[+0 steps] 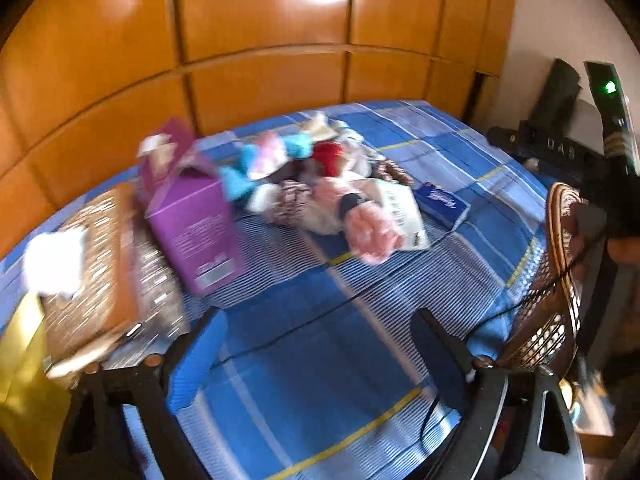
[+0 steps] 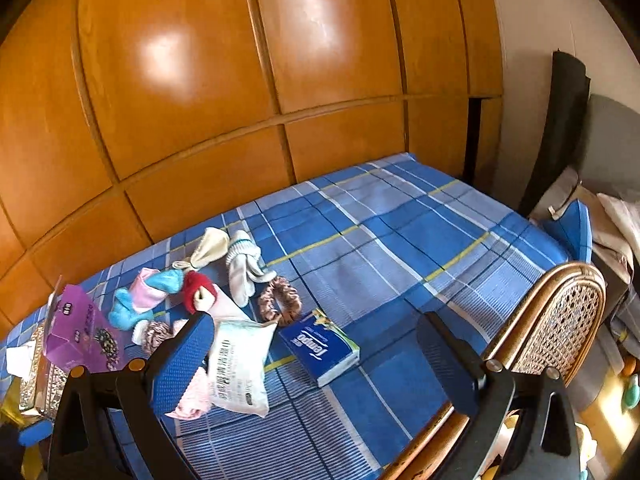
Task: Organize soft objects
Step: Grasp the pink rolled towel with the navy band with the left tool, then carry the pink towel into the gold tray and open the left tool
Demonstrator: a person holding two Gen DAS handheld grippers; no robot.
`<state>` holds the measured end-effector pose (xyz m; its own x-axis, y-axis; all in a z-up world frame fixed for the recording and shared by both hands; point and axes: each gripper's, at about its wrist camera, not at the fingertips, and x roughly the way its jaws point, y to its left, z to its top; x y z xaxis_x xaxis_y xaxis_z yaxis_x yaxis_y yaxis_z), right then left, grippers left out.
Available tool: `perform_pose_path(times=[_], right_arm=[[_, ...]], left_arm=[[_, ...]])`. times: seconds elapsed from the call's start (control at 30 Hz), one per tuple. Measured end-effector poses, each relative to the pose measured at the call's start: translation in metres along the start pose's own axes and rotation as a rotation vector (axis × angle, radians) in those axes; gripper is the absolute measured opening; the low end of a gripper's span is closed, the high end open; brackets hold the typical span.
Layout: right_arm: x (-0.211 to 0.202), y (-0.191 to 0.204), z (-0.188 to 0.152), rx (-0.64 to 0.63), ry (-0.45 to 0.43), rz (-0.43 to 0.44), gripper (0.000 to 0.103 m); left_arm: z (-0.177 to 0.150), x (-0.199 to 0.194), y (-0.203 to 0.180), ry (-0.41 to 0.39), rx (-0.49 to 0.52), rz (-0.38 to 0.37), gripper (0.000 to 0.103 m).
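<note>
Nothing appears sorted yet. At the left a purple box [image 2: 78, 334] stands; beside it the socks [image 2: 140, 298], scrunchie [image 2: 280, 300] and tissue pack [image 2: 320, 346] lie scattered on the bed [image 2: 400, 240]. Both the left gripper [image 1: 320, 354] and the right gripper [image 2: 316, 360] are spread, nothing held.

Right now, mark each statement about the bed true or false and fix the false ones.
1. The blue tissue pack lies flat on the plaid bedspread. True.
2. The purple box sits to the right of the tissue pack. False: it is to the left, past the pile of soft items.
3. The right claw grips the white packet. False: its jaws are open and hold nothing.
4. A wicker chair back stands at the bed's right edge. True.
5. The left claw is open over bare bedspread. True.
</note>
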<state>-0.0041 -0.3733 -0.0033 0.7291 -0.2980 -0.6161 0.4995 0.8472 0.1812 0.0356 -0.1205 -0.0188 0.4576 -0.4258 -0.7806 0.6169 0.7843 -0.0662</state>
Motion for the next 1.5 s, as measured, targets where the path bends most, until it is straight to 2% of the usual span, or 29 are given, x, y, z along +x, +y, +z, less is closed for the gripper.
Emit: perform_pose_path(times=[0.13, 0.2, 0.43, 0.5, 0.53, 0.57, 0.63, 0.73, 0.9, 1.1, 1.17, 1.3, 1.4, 1.5], right_arm=[[0.01, -0.004, -0.005, 0.043, 0.061, 0.049, 0.103], [0.015, -0.005, -0.008, 0.062, 0.084, 0.079, 0.103], [0.022, -0.011, -0.008, 0.11, 0.11, 0.126, 0.103], [0.024, -0.013, -0.007, 0.115, 0.12, 0.135, 0.103], [0.025, -0.013, -0.005, 0.115, 0.127, 0.139, 0.103], [0.027, -0.013, -0.004, 0.114, 0.135, 0.142, 0.101], [0.033, -0.013, -0.002, 0.112, 0.159, 0.144, 0.095], [0.047, -0.011, 0.002, 0.133, 0.218, 0.149, 0.085], [0.087, 0.01, 0.001, 0.164, 0.378, 0.182, 0.084], [0.132, 0.042, -0.018, 0.084, 0.516, 0.127, 0.084], [0.141, 0.047, -0.025, 0.049, 0.541, 0.111, 0.084], [0.148, 0.061, -0.037, -0.021, 0.584, 0.116, 0.054], [0.146, 0.07, -0.043, -0.079, 0.584, 0.107, 0.054], [0.148, 0.072, -0.046, -0.089, 0.591, 0.114, 0.054]], left_arm=[[0.029, 0.038, -0.011, 0.056, -0.01, -0.082, 0.07], [0.043, 0.062, -0.017, 0.074, -0.028, -0.102, 0.07], [0.075, 0.125, -0.017, 0.149, -0.133, -0.101, 0.069], [0.077, 0.143, -0.014, 0.18, -0.163, -0.116, 0.059], [0.077, 0.152, -0.012, 0.202, -0.177, -0.144, 0.044], [0.075, 0.158, -0.01, 0.217, -0.19, -0.171, 0.04], [0.073, 0.154, -0.006, 0.183, -0.21, -0.204, 0.036], [0.068, 0.136, -0.002, 0.142, -0.201, -0.216, 0.035], [0.052, 0.106, 0.002, 0.094, -0.16, -0.18, 0.035], [0.034, 0.074, 0.009, 0.047, -0.167, -0.155, 0.035], [0.041, 0.062, 0.006, 0.02, -0.15, -0.173, 0.035], [0.071, 0.043, -0.002, -0.048, -0.112, -0.198, 0.035], [0.107, 0.033, 0.003, -0.104, -0.124, -0.193, 0.035], [0.147, 0.023, 0.027, -0.173, -0.158, -0.107, 0.035]])
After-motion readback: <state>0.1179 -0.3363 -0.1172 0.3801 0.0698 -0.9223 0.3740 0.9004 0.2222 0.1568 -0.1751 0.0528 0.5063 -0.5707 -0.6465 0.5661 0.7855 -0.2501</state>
